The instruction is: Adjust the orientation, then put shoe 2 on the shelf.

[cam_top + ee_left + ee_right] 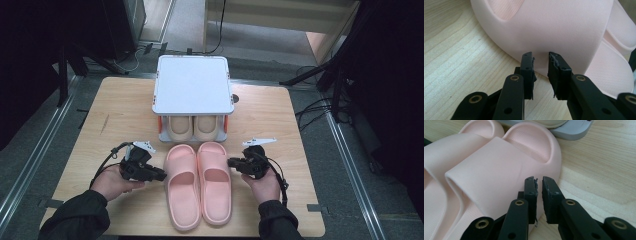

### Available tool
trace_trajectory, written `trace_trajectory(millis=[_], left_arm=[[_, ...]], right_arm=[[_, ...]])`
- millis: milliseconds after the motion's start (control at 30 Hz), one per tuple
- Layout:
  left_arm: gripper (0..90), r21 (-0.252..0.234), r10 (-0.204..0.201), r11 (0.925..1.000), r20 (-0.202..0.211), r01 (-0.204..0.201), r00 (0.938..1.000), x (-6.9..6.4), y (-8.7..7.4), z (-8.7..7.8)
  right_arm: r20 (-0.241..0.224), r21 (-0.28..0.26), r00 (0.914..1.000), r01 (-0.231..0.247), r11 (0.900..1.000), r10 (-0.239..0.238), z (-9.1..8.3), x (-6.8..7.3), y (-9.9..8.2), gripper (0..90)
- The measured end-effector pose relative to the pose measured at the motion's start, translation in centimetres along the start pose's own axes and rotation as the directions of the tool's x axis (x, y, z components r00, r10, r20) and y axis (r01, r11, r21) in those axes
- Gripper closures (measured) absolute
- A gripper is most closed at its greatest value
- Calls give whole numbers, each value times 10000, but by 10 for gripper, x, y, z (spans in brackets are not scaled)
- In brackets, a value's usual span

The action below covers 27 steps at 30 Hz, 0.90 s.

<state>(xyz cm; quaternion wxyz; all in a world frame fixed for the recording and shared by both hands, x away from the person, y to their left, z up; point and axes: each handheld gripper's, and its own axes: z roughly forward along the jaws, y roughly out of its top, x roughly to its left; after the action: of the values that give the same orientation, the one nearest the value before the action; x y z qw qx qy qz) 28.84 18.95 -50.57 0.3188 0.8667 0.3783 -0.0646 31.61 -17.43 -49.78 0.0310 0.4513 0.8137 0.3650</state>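
A pair of pink slippers lies side by side at the table's front middle, the left slipper (182, 187) beside the right slipper (215, 182). My left gripper (161, 176) is level at the left slipper's outer side. In the left gripper view its jaws (541, 56) stand apart with nothing between them, tips right at the strap (554, 27). My right gripper (231, 162) is at the right slipper's outer side. In the right gripper view it (539, 180) shows a narrow slit between the jaws, empty, tips against the strap (494, 170).
Behind the pink pair stands a small two-level rack with a white top (192, 85); beige slippers (192, 127) sit on its lower shelf. The wooden table (120, 110) has bare room left and right. Dark stands and cables surround the table.
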Motion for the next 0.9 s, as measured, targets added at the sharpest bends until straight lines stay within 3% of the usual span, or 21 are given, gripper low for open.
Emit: trace_trajectory(millis=[167, 300, 533, 633, 767, 900], left_arm=[[610, -269, -66, 9996, -20, 65, 10000, 2, -1, -4], [548, -737, 210, 9970, -224, -226, 9995, 0, 0, -10], [494, -1324, -243, 9910, -218, 212, 9995, 5, -1, -21], [480, -1368, -249, 9904, -221, 216, 9994, 6, -1, -24], [427, -1285, -400, 9911, -355, 352, 9986, 6, -1, -27], [389, -1561, -501, 9868, -438, 427, 9978, 6, 0, -32]], right_arm=[[62, -53, 10000, 16, 10000, -15, 1, -1, 2, 821], [-6, -221, 10000, 15, 9998, -15, 1, -2, 4, 789], [-232, -735, 9997, 52, 9973, -70, -8, 1, 8, 754], [-331, -873, 9994, 94, 9961, -123, -12, 4, 8, 752], [-553, -1112, 9981, 223, 9936, -286, -19, 14, 8, 737], [-674, -1215, 9960, 506, 9913, -591, -26, 29, 5, 690]])
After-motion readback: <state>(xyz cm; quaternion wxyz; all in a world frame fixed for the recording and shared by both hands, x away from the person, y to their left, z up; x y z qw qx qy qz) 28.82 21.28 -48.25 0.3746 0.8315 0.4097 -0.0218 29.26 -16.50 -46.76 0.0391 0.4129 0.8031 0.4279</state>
